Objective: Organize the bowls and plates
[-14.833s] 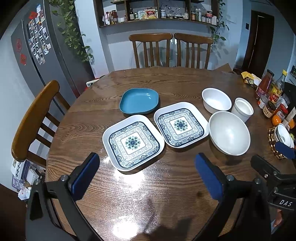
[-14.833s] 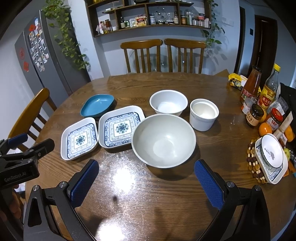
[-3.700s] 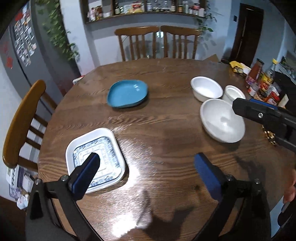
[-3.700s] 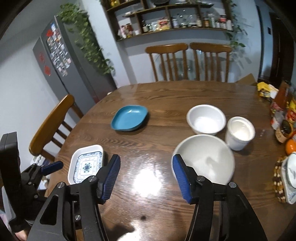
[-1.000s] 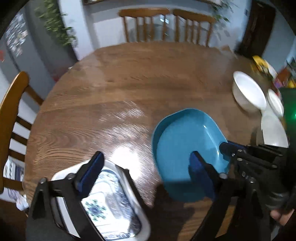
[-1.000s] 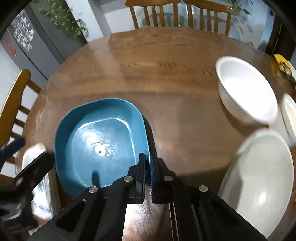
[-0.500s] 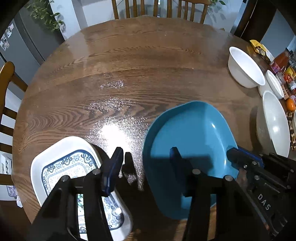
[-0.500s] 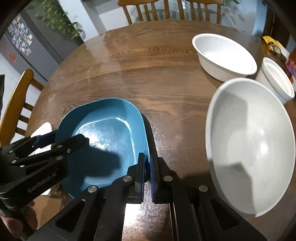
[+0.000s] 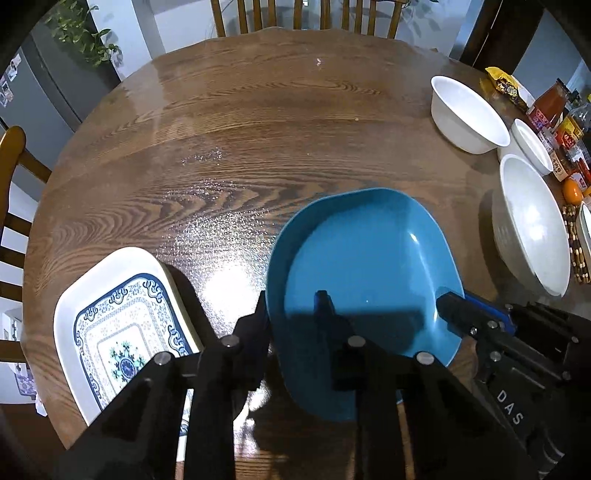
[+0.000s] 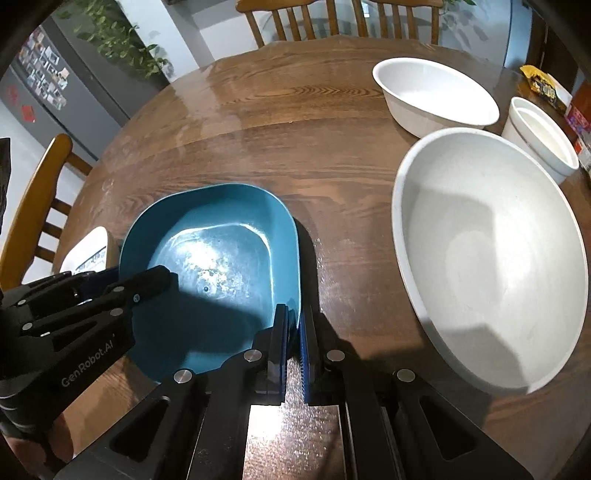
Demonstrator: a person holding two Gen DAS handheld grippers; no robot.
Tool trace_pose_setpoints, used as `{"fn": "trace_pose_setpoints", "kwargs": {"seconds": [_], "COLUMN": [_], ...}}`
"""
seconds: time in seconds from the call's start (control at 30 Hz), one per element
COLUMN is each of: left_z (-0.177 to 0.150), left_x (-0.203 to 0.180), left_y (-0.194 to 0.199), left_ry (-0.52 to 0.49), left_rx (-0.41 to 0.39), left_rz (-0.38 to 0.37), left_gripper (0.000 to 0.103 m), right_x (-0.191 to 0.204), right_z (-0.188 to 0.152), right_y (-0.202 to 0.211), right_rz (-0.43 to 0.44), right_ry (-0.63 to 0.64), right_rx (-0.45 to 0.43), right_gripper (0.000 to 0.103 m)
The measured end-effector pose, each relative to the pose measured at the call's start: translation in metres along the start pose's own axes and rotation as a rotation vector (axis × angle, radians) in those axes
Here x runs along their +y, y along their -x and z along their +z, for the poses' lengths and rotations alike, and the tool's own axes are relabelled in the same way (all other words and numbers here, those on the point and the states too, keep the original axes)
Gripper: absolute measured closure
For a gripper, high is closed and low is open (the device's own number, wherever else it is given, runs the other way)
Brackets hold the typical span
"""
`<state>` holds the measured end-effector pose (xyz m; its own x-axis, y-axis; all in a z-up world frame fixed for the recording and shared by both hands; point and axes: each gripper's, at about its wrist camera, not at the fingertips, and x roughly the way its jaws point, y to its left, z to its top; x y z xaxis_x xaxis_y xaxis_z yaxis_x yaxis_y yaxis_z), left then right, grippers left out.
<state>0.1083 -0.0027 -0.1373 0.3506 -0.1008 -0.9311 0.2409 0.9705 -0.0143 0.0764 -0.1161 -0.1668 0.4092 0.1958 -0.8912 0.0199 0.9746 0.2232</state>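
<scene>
A blue square dish (image 9: pixel 364 266) sits at the table's near side, also in the right wrist view (image 10: pixel 218 258). My left gripper (image 9: pixel 291 306) straddles the dish's left rim, one finger outside and one inside, nearly closed on it. My right gripper (image 10: pixel 293 325) is shut on the dish's right rim; it shows in the left wrist view (image 9: pixel 469 314). The stacked white plates with blue pattern (image 9: pixel 122 328) lie left of the dish. A large white bowl (image 10: pixel 487 258), a medium white bowl (image 10: pixel 432 96) and a small white cup (image 10: pixel 543 136) stand to the right.
Bottles, jars and an orange (image 9: pixel 572 192) crowd the table's right edge, with a beaded trivet (image 9: pixel 576 243) beside them. Wooden chairs stand at the far side (image 10: pixel 340 18) and at the left (image 10: pixel 33 199). A grey fridge (image 10: pixel 62 88) stands back left.
My left gripper has moved onto the blue dish's left rim and narrowed around it. The right gripper keeps its hold on the right rim; the dish sits slightly nearer.
</scene>
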Motion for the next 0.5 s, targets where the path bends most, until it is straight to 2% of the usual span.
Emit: {"fn": "trace_pose_setpoints", "kwargs": {"seconds": [0.23, 0.5], "left_z": [-0.012, -0.025], "left_x": [-0.004, -0.015], "left_y": [0.011, 0.041], "left_ry": [-0.004, -0.033], "left_rx": [-0.009, -0.065], "left_rz": [-0.005, -0.013], "left_gripper": [0.083, 0.083], "right_x": [-0.003, -0.001], "right_z": [-0.013, -0.029], "right_y": [0.008, 0.036], "right_rz": [0.01, 0.006], "right_ry": [-0.007, -0.006], "right_rx": [-0.008, -0.062], "right_gripper": [0.098, 0.098]}}
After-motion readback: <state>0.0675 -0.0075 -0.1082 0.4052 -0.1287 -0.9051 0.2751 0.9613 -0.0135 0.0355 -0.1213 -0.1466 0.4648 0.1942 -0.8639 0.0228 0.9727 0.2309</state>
